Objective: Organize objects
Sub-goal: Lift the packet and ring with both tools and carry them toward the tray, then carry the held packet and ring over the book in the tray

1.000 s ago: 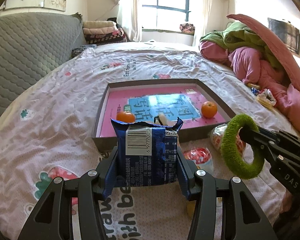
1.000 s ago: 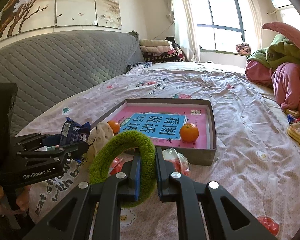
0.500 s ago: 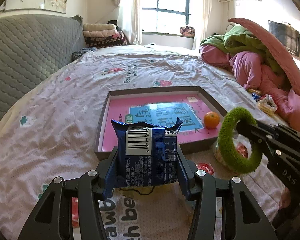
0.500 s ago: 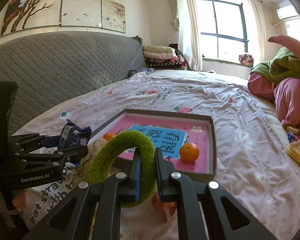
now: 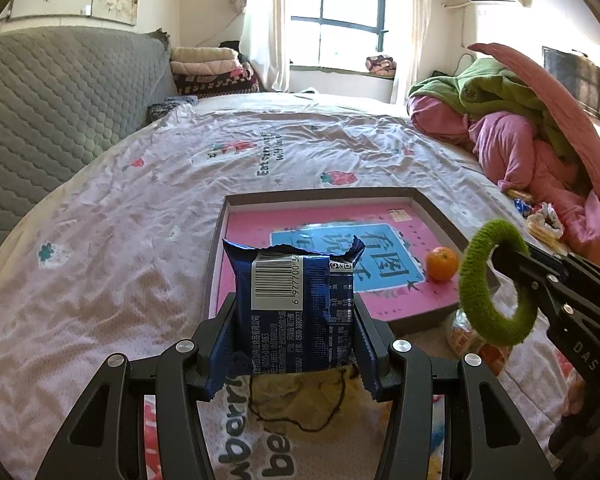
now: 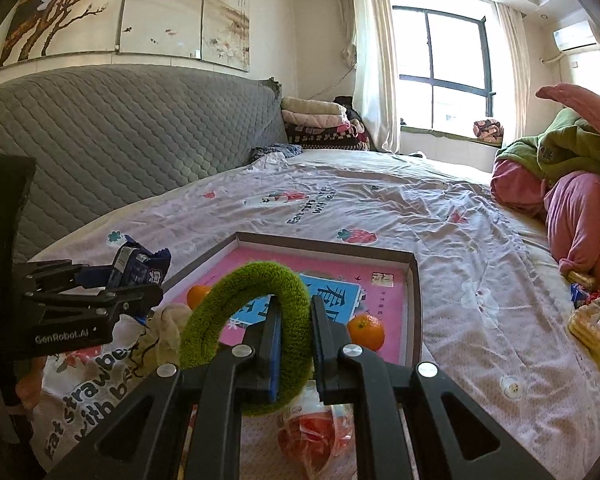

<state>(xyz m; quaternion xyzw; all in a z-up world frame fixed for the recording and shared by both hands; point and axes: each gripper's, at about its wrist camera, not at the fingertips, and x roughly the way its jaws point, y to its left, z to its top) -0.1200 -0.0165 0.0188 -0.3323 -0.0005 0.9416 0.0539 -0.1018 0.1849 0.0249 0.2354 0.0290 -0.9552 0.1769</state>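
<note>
My left gripper [image 5: 294, 320] is shut on a dark blue snack packet [image 5: 296, 308], held upright above the bed in front of the shallow grey tray [image 5: 216, 248] with a pink and blue book inside. My right gripper [image 6: 294, 320] is shut on a fuzzy green ring [image 6: 224, 320], which also shows in the left wrist view [image 5: 472, 300], raised near the tray's front right corner. Two oranges [image 6: 366, 332] [image 6: 198, 294] lie in the tray; one shows in the left wrist view [image 5: 442, 263]. The left gripper with the packet [image 6: 140, 268] shows at the left of the right wrist view.
A red snack bag [image 6: 320, 432] and a cream cloth with dark string [image 5: 300, 404] lie on the bedsheet below the grippers. Pink and green bedding [image 5: 520, 132] is piled at the right, with wrapped snacks [image 5: 540, 220] beside it. A grey quilted headboard [image 6: 120, 128] runs along the left.
Both grippers have risen and pulled back from the tray with their loads; the tray and oranges sit lower and farther off in both views.
</note>
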